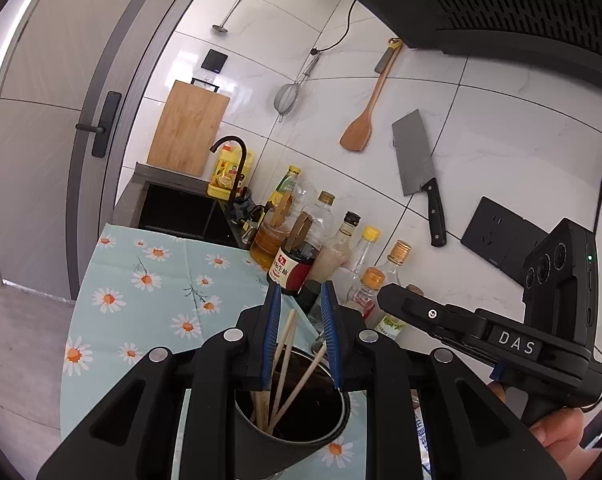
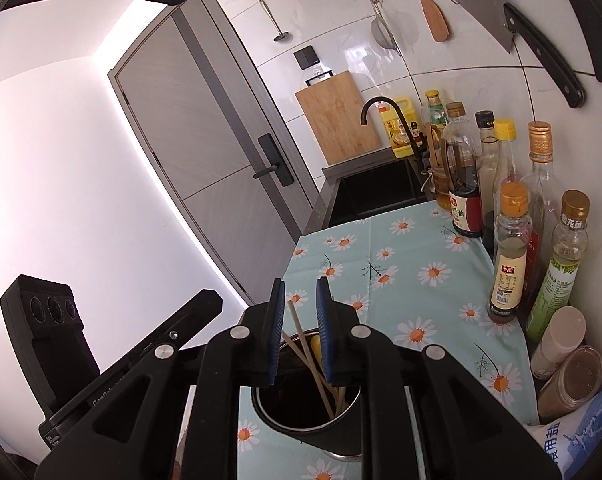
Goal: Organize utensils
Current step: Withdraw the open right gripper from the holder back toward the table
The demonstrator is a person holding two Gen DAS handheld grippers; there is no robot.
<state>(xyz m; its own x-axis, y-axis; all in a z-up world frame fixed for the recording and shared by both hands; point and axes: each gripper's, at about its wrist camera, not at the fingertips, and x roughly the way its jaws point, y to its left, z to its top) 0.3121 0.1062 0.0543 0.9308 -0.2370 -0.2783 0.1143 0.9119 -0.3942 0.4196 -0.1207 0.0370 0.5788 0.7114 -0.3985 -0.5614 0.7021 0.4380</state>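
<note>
Wooden chopsticks [image 1: 285,364] in metal cup [image 1: 289,420] | both grippers' fingers apart above

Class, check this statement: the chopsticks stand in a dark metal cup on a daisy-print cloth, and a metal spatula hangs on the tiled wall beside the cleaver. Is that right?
One detail is wrong: the spatula is wooden, not metal, as the left wrist view shows. The rest holds: the chopsticks stand in the dark metal cup on the daisy-print cloth, and the spatula hangs on the tiled wall beside the cleaver.
</note>
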